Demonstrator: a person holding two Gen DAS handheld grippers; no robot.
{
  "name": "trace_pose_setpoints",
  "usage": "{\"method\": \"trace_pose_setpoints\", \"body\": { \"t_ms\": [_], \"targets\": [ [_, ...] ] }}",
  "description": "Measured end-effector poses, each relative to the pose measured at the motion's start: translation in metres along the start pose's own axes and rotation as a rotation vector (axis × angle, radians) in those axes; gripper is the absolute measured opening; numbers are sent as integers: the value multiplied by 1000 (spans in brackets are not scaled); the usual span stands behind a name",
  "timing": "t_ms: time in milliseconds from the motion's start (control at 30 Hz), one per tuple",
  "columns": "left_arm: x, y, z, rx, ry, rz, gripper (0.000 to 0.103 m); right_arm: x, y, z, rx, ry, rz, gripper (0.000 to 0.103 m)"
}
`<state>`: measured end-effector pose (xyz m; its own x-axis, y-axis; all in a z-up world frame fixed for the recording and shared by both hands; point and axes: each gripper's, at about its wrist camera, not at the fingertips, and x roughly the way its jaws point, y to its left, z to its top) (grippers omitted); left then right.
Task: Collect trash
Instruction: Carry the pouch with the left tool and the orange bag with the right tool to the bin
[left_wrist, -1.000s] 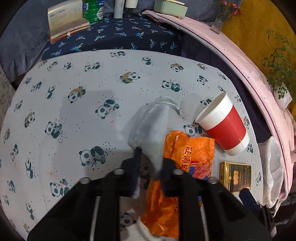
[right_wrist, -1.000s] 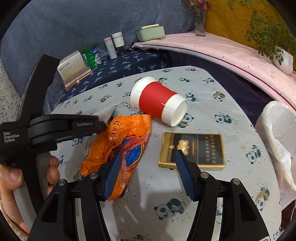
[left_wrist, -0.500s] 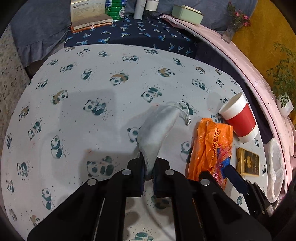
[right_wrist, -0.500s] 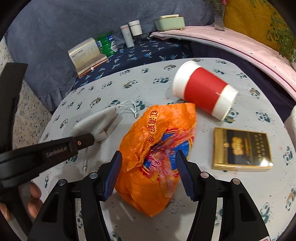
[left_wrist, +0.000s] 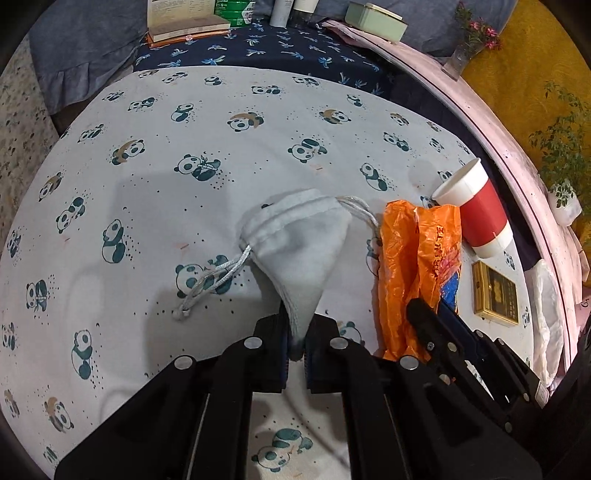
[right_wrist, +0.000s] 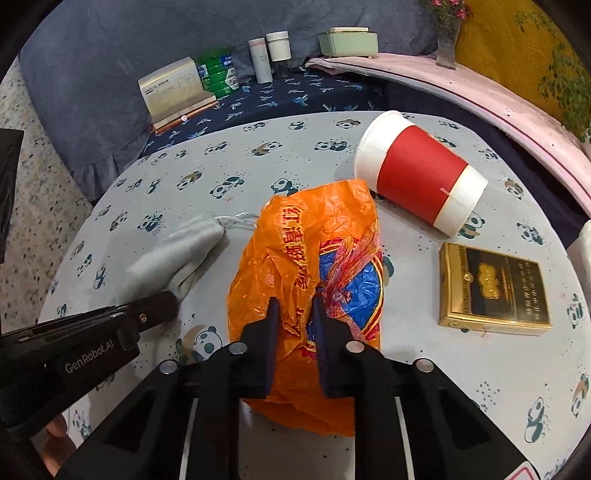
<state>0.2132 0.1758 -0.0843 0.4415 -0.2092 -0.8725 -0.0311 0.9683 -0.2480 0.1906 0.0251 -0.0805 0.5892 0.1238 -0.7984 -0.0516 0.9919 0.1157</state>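
My left gripper (left_wrist: 295, 328) is shut on a corner of a grey drawstring pouch (left_wrist: 299, 240), which lies on the panda tablecloth (left_wrist: 184, 122); the pouch also shows in the right wrist view (right_wrist: 173, 258). My right gripper (right_wrist: 294, 310) is shut on a crumpled orange plastic bag (right_wrist: 306, 258), pinching a fold near its middle. The bag lies right of the pouch in the left wrist view (left_wrist: 417, 258). A red and white paper cup (right_wrist: 421, 173) lies on its side beyond the bag. A gold and black flat box (right_wrist: 491, 291) lies to the right.
A white plastic bag (left_wrist: 546, 306) hangs past the table's right edge. Behind the table, a dark blue cloth holds a book (right_wrist: 173, 92), a green packet (right_wrist: 218, 70), two white bottles (right_wrist: 266, 55) and a green box (right_wrist: 347, 40). A pink ledge (right_wrist: 480, 96) curves at the right.
My right gripper has closed from wide open onto the orange bag. My left gripper has pulled the pouch back and to the left, away from the bag.
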Motion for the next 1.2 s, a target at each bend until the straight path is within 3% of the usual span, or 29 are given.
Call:
{"method": "trace_pose_setpoints", "body": {
  "t_ms": [533,1200],
  "targets": [
    [-49,-58,-29,89,-53,-47,5,-85,-35,-9,73,-127,-8,10],
    [-93,-189,-72,315,-96,-108,5,-179,-145,-47,253,-264,-98,10]
  ]
}}
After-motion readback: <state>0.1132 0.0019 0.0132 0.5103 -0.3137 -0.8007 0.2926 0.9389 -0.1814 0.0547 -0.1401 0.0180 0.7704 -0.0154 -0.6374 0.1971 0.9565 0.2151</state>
